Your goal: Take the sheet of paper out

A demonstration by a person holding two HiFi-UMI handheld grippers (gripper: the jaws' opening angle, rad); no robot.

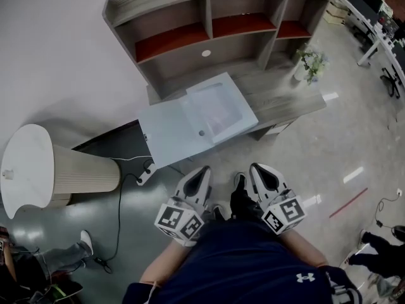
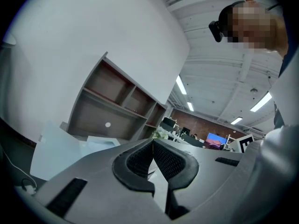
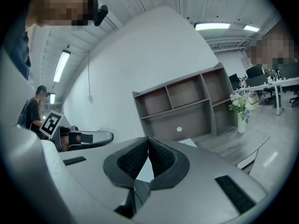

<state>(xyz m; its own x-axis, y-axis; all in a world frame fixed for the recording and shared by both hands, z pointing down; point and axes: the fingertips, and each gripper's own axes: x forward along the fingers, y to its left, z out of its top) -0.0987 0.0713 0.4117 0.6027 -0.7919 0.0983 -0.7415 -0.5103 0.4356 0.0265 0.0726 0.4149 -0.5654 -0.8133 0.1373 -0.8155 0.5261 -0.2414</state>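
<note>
A white flat machine (image 1: 174,132) sits on the grey desk (image 1: 285,97) with its lid (image 1: 218,103) open. Under the lid lies a pale, faintly pink sheet of paper (image 1: 223,116). Both grippers are held close to the person's body, short of the desk and apart from the machine. The left gripper (image 1: 204,170) is shut with nothing between its ribbed pads (image 2: 140,160). The right gripper (image 1: 255,168) is shut and empty too, its pads (image 3: 161,157) meeting at the tip. In both gripper views the jaws point at the shelf unit (image 2: 117,104) (image 3: 187,101).
A shelf unit with red-lined compartments (image 1: 209,24) stands on the desk's back. A vase of flowers (image 1: 310,62) is at the desk's right end. A round white table on a ribbed base (image 1: 38,166) stands at the left. A cable (image 1: 120,214) trails over the floor.
</note>
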